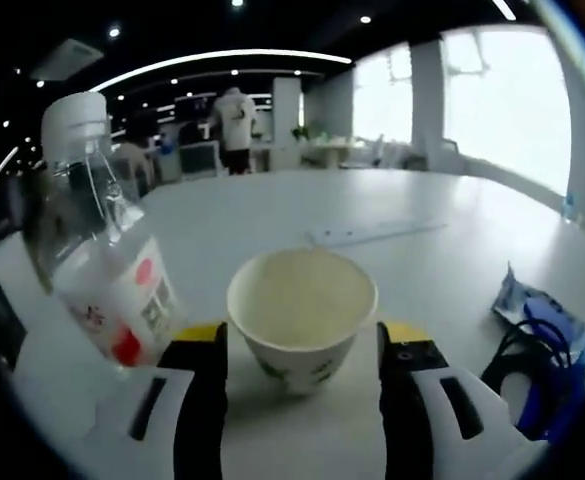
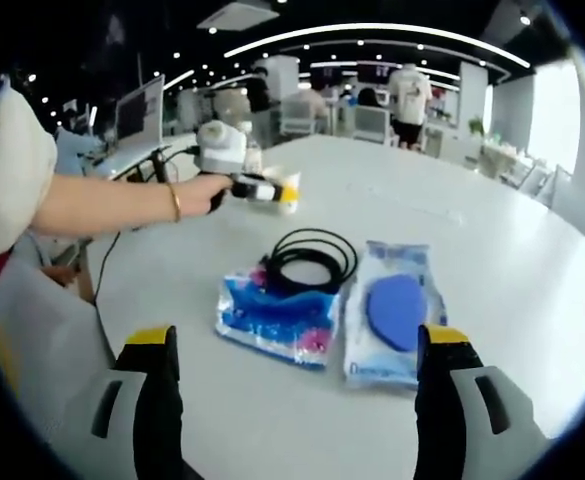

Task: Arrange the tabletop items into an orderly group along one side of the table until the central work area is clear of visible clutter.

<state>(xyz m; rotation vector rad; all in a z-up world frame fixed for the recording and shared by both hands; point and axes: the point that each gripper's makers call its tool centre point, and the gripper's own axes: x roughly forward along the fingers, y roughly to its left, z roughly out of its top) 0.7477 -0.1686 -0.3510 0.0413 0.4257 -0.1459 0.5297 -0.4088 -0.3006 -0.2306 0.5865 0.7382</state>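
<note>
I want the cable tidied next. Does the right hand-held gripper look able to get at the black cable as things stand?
Probably yes. The right hand-held gripper is open, and the coiled black cable lies straight ahead, on top, partly across the blue packet, with nothing covering it.

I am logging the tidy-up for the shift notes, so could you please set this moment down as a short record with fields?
Surface: white table
Left gripper: open, jaws either side of a white paper cup with green print; contact cannot be told
Beside the cup: clear plastic bottle with white cap and red-and-white label, tilted in this view
Right gripper: open, holding nothing
Ahead of it: blue-and-pink plastic packet with a coiled black cable partly on it, beside a clear packet with a blue insert
</note>
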